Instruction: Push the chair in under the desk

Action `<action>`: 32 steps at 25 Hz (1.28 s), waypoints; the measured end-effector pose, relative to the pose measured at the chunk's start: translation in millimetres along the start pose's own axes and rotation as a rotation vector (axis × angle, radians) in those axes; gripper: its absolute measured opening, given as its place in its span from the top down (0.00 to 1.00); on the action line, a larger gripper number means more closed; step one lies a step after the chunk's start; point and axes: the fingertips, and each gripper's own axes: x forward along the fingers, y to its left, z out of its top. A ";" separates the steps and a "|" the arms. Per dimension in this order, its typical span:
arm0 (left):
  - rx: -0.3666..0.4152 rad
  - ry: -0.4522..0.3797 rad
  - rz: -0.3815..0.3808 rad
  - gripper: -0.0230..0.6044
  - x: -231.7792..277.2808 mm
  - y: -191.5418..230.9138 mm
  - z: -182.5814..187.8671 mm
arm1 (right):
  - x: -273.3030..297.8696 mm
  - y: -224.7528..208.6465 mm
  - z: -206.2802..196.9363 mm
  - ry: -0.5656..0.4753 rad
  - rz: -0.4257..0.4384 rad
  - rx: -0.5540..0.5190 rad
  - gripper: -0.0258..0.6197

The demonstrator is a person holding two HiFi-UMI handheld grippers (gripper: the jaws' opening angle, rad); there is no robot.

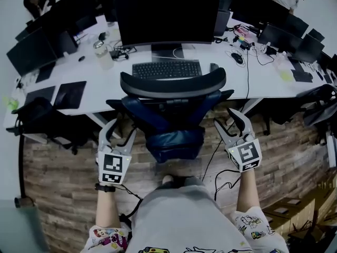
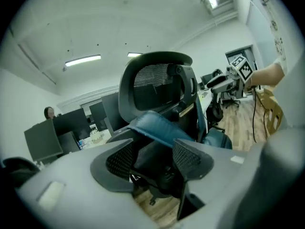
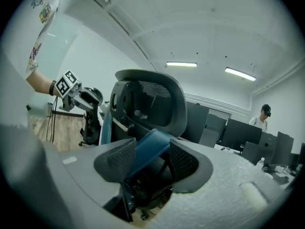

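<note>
Not finished, by the look of it. Seeing chair [image 1: 174,117] facing tabletop [image 1: 105,80], armrests roughly at its edge, backrest out on the near side; can't tell how far the seat is under. Holding left hand-held gripper [image 1: 120,132] and right hand-held gripper [image 1: 226,119] either side of the backrest, near but apart from it, both wide open, clamping nothing. Left to do, judging here: make contact, roll it in until backrest nears the edge.
</note>
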 end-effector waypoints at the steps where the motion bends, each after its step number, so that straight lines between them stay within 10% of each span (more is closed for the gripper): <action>1: -0.026 -0.004 -0.009 0.56 -2.8 -7.7 0.1 | -2.8 5.8 1.1 -0.006 0.005 0.022 0.62; 18: -0.293 0.008 -0.139 0.70 -34.5 -84.8 -9.7 | -32.7 90.8 -24.2 0.039 0.111 0.280 0.72; 32: -0.340 -0.015 -0.158 0.86 -48.0 -106.2 -9.7 | -44.9 113.4 -21.5 0.004 0.103 0.368 0.94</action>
